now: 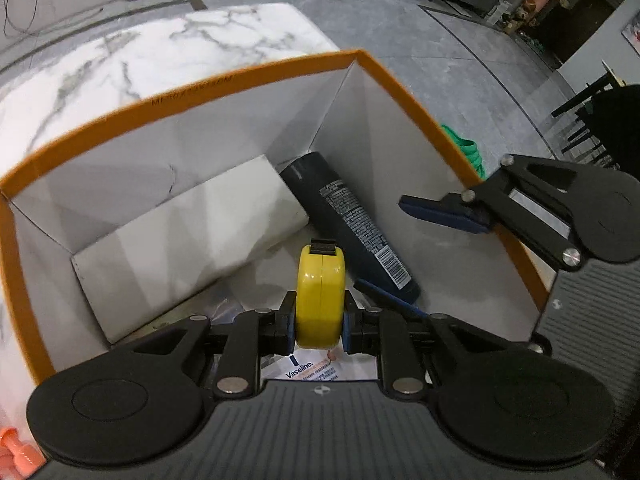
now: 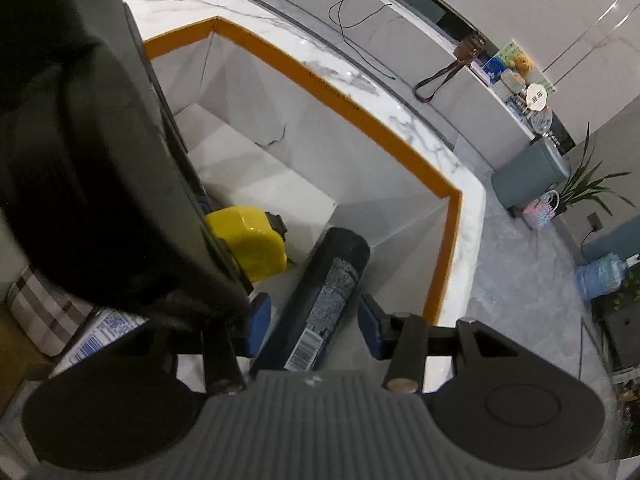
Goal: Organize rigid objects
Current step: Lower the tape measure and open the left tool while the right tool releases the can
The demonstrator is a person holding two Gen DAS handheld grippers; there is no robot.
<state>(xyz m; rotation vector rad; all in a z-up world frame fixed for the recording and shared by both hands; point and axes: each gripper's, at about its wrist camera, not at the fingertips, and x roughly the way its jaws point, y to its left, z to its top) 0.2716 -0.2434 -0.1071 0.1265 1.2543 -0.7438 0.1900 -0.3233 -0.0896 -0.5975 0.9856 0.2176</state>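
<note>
Yellow tape measure, clamped in the left gripper at lower centre above the orange-rimmed box, wants lowering beside the dark bottle, which lies loose between the right gripper's parted jaws

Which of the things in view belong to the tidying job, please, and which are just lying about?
Part of the job:
- yellow tape measure, clamped in the left tool
- dark bottle, lying between the right tool's open pads
- white box
- orange-rimmed box

Lying about:
- Vaseline packet
- green coil
- grey bin
- brown strap
</note>
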